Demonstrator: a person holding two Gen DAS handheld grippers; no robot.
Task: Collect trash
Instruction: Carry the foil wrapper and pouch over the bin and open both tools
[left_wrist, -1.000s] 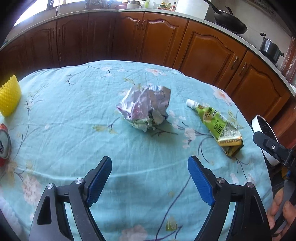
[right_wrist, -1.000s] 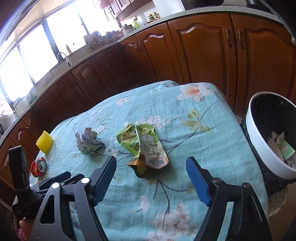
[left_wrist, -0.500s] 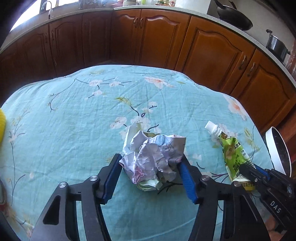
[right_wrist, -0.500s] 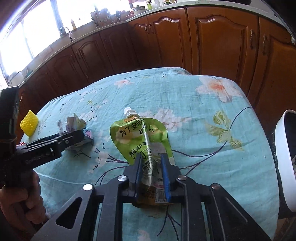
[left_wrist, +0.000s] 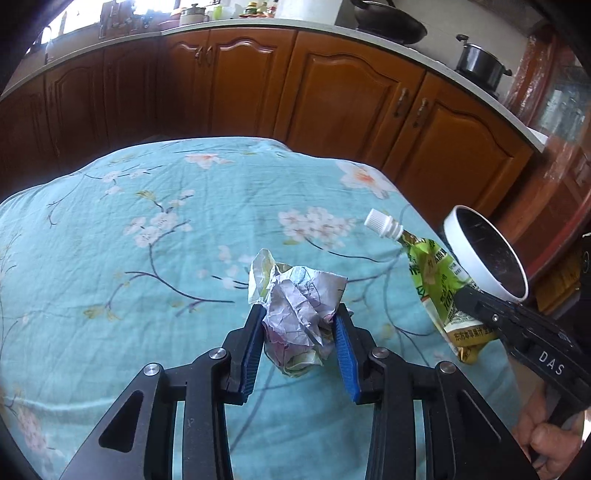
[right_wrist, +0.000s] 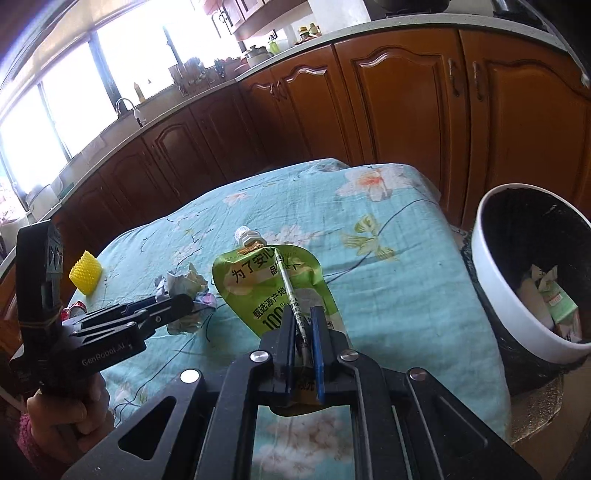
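1. Left tool (left_wrist: 300, 325): its blue fingers (left_wrist: 253, 341) are clamped on a crumpled wrapper (left_wrist: 300, 314), one pad pressed against each side. The wrapper sits between the pads over the flowered cloth of the table (left_wrist: 147, 258); whether it touches the cloth cannot be told. In the right wrist view the same tool (right_wrist: 173, 302) reaches in from the left, with the wrapper (right_wrist: 184, 284) at its tip.
2. Right tool (right_wrist: 304, 328): its fingers (right_wrist: 317, 332) are closed on the bottom edge of a green drink pouch (right_wrist: 269, 288), with a thin straw (right_wrist: 290, 295) lying along the pouch and running down between the pads. The pouch's white cap (right_wrist: 244, 234) points away from the tool.
3. In the left wrist view the pouch (left_wrist: 436, 280) stands to the right of the wrapper, cap (left_wrist: 382, 225) tilted up and to the left, with the right tool (left_wrist: 472, 301) gripping its lower end.
4. Trash bin (right_wrist: 517, 314): white-rimmed with a black liner, it stands just beside the right edge of the table and holds cartons and paper. Its rim (left_wrist: 476, 254) also shows in the left wrist view, beyond the pouch.
5. Yellow sponge (right_wrist: 85, 273) and red can (right_wrist: 74, 308): both rest near the far left edge of the table, behind the left tool.
6. Brown cabinets (left_wrist: 351, 92) line the wall beyond the table.
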